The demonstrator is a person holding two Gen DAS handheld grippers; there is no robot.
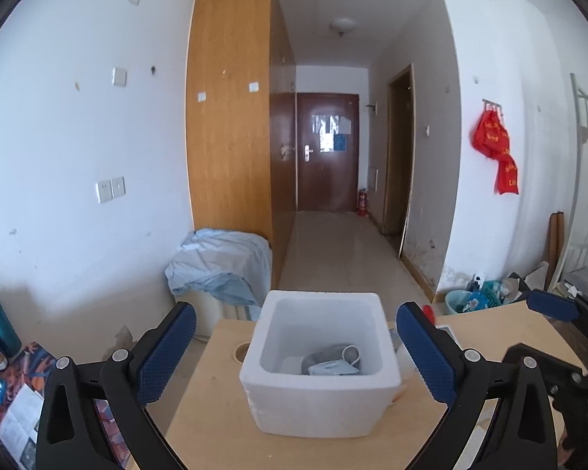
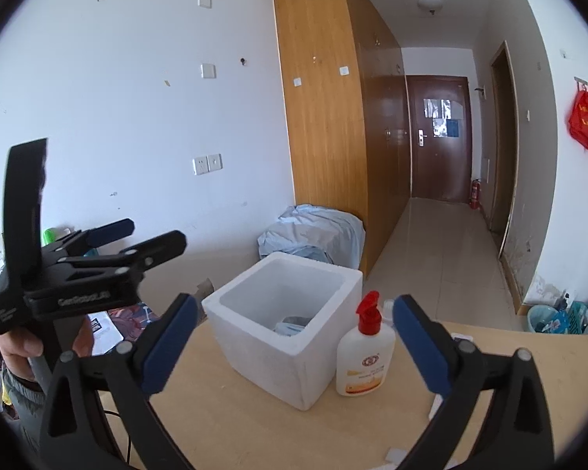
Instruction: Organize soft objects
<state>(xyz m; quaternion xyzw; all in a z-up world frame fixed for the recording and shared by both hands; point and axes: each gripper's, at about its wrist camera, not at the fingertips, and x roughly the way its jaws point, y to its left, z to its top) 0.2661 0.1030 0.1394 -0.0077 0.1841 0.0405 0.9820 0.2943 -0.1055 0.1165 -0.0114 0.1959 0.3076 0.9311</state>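
Observation:
A white foam box (image 1: 321,403) stands on the light wooden table (image 1: 215,411), straight in front of my left gripper (image 1: 296,307), which is open and empty just short of it. Inside the box lie soft grey and white items (image 1: 333,364). In the right wrist view the box (image 2: 270,356) sits slightly left of centre, and my right gripper (image 2: 294,299) is open with nothing between its fingers. My left gripper (image 2: 145,235) shows at the left there, held up beside the table by a hand (image 2: 19,348).
A white lotion bottle with a red pump (image 2: 366,356) stands right beside the box. The table has a round hole (image 1: 241,352) left of the box. Beyond it are a blue sheet-covered bundle (image 1: 223,262) and a floor basin of clutter (image 1: 462,301).

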